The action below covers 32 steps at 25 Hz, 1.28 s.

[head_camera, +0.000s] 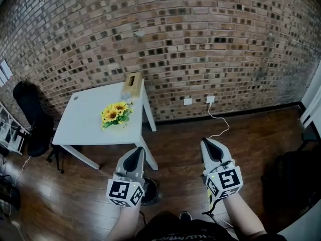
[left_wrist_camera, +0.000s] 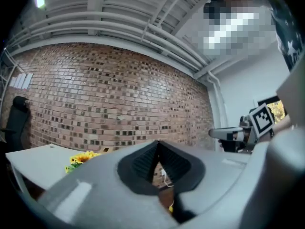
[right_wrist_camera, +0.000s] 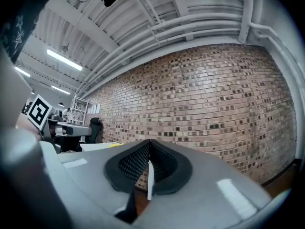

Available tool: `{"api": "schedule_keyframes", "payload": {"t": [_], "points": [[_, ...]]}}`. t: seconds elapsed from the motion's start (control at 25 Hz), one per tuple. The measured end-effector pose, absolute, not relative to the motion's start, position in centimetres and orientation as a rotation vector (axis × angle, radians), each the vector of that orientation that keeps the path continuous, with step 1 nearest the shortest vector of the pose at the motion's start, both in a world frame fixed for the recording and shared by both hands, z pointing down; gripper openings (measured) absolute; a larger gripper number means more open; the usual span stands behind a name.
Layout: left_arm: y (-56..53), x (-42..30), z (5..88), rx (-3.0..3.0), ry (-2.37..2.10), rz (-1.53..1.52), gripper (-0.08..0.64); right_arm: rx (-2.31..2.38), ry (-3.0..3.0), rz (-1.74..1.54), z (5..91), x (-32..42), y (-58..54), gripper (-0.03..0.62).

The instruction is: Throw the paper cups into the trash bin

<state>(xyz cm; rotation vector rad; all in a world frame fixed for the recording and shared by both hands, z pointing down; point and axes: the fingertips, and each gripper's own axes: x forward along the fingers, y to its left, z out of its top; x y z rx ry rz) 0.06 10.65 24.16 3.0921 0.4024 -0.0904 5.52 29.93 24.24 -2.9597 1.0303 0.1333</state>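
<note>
Closest in, bottom of the head view: two forearms, each w/ a gripper held level and aimed at the brick wall (head_camera: pixel 200 44). The left gripper (head_camera: pixel 136 153) has its tips together and nothing between them; its own view shows only wall and floor through the slot under the tips. The right gripper (head_camera: pixel 210 144) is the same, jaws shut and no cup in them. A thin pale strip shows in its slot, can't tell what it is.

Now the task's things. Paper cups: none that I can make out anywhere, not in the jaws, not on the floor. The dark round tub (head_camera: pixel 150 191) on the floor, bottom centre just right of the left gripper, is prob. the trash bin. It's partly hidden, so that's a guess.

Moving outward, the white table (head_camera: pixel 83 122) sits left of centre. It carries sunflowers (head_camera: pixel 115 113), and a tan tissue box (head_camera: pixel 133 80) at its far edge by the wall. A small pale thing beside the flowers is too small to call. There's a black chair (head_camera: pixel 31 117) at far left.

My read: this is the pre-pick stage, w/ nothing collected yet at this moment. The next move calls for locating a cup, most likely around the table. Then open one pair of jaws, close gently on the cup wall so it doesn't crush, and carry it back to the tub at the person's feet.
</note>
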Motion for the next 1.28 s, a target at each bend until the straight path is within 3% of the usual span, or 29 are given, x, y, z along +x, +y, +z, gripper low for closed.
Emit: {"api": "schedule_keyframes", "payload": {"t": [0.48, 0.92, 1.28], "points": [[10.0, 8.4, 26.9, 3.06, 0.409, -0.064, 0.005, -2.986, 1.043, 0.089, 26.6, 13.4, 28.6, 0.008], [5.6, 23.0, 27.8, 3.001, 0.475, -0.045, 0.003, -2.988, 0.986, 0.096, 25.0, 28.4, 22.6, 0.008], [3.4, 31.0, 27.9, 2.957, 0.553, -0.028, 0.005, -3.022, 0.955, 0.074, 24.9, 36.5, 18.6, 0.008]]}}
